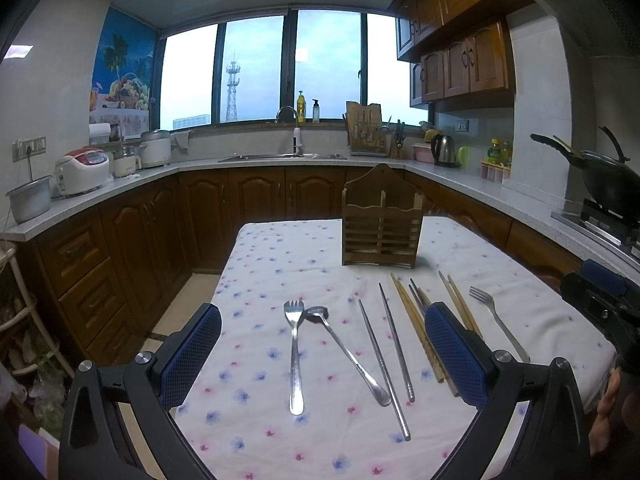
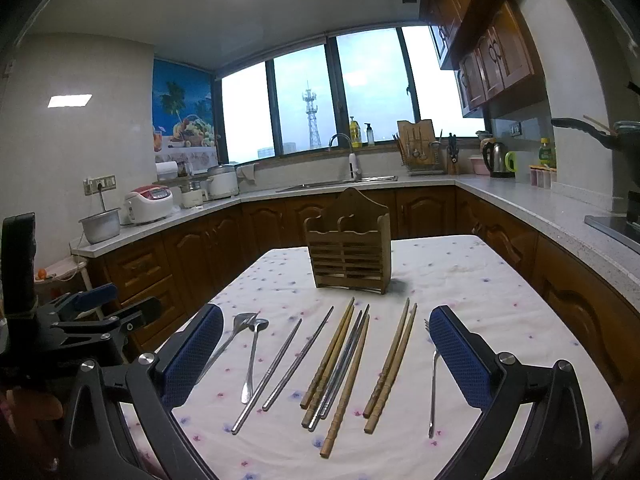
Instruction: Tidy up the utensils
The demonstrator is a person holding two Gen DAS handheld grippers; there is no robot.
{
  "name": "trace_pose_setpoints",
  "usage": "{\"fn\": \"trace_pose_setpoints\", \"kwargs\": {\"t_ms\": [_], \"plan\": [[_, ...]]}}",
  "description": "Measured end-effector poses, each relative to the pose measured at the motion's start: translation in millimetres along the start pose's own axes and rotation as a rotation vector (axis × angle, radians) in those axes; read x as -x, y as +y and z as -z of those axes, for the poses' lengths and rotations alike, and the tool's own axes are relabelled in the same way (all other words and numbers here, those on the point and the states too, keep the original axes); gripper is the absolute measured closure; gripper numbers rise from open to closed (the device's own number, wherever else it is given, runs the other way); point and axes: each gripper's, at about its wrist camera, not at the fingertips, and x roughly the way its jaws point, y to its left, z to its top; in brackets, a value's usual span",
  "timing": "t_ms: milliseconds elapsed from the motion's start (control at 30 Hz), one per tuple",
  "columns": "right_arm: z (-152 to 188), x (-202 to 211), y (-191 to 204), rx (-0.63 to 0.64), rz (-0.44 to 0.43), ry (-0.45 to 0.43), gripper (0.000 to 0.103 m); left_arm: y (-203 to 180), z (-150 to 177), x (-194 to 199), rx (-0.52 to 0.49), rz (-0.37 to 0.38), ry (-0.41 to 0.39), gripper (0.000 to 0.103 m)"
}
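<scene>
Your left claw [image 1: 322,354] is spread wide and empty, hovering over the near part of the counter [image 1: 256,248], and your right claw [image 2: 326,354] is just as wide and empty beside it.

Between the left claw's pads lie a steel fork [image 1: 295,354] and a spoon [image 1: 344,350], their heads almost touching; close on one carelessly and you may drag the other along.

To their right, the metal chopsticks [image 1: 394,356] are thin, smooth and flat on the cloth, so they will likely slip or roll out of a pinch.

Under the right claw, the wooden chopsticks [image 2: 334,356] lie bundled with a metal pair (hard to separate by eye), and grabbing there risks lifting a mixed handful.

A second fork [image 2: 434,384] lies just beside the right pad [image 2: 460,356], easy to knock.

The wooden holder [image 2: 347,256] stands at the far middle, empty; it is light and could tip if you jab a utensil against its front slats.
</scene>
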Motion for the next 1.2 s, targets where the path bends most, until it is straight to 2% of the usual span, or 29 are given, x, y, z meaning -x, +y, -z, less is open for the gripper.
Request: {"fn": "trace_pose_setpoints", "kwargs": {"t_ms": [767,933,1200], "plan": [[1,-3,0,-0.016,-0.006,0.006,0.000,0,-2,-9,0.002,0.021,0.029,0.001],[2,-9,-7,-0.039,-0.003,0.028,0.000,2,-5,-20,0.015,0.035,0.070,0.001],[2,-21,-22,-0.052,0.018,0.055,0.000,11,-16,-52,0.049,0.068,0.184,0.001]]}}
